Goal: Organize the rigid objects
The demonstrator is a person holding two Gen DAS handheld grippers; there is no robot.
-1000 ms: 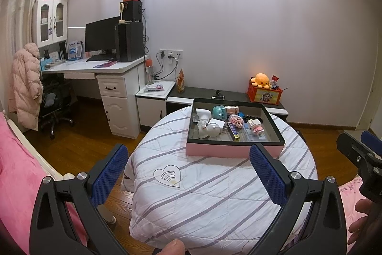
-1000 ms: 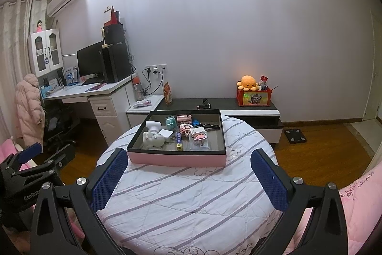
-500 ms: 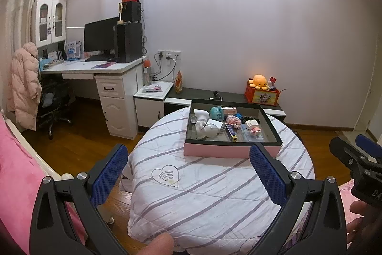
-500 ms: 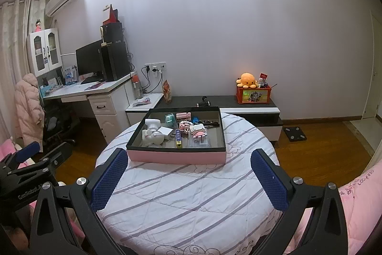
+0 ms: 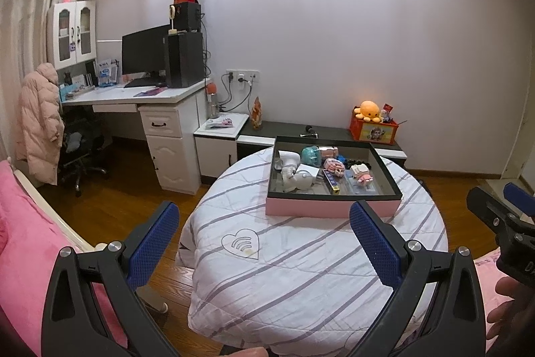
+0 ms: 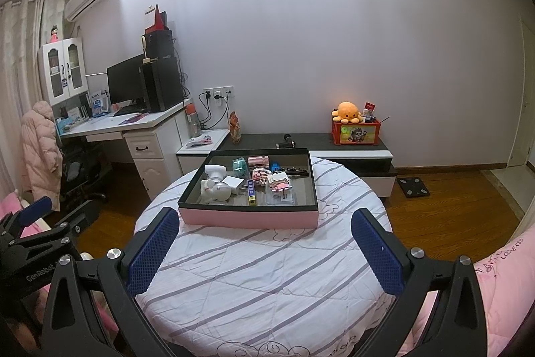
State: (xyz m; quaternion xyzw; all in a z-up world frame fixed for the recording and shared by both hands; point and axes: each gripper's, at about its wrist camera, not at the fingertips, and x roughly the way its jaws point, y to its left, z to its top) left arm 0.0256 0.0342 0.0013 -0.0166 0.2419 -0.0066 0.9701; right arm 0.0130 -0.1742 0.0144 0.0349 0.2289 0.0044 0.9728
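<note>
Both the left gripper (image 5: 264, 236) and right gripper (image 6: 264, 243) hang wide open and empty, while the toys sit jumbled, maybe overlapping, in the pink tray (image 6: 247, 218) mid-frame, so one pinch could snag two.

A round table (image 6: 260, 286) under a white quilted cover with grey stripes fills the lower centre of both views. Directly on it, toward its far edge, sits 1 pink-sided tray (image 6: 247, 218) with a dark rim, apparently flat.
</note>
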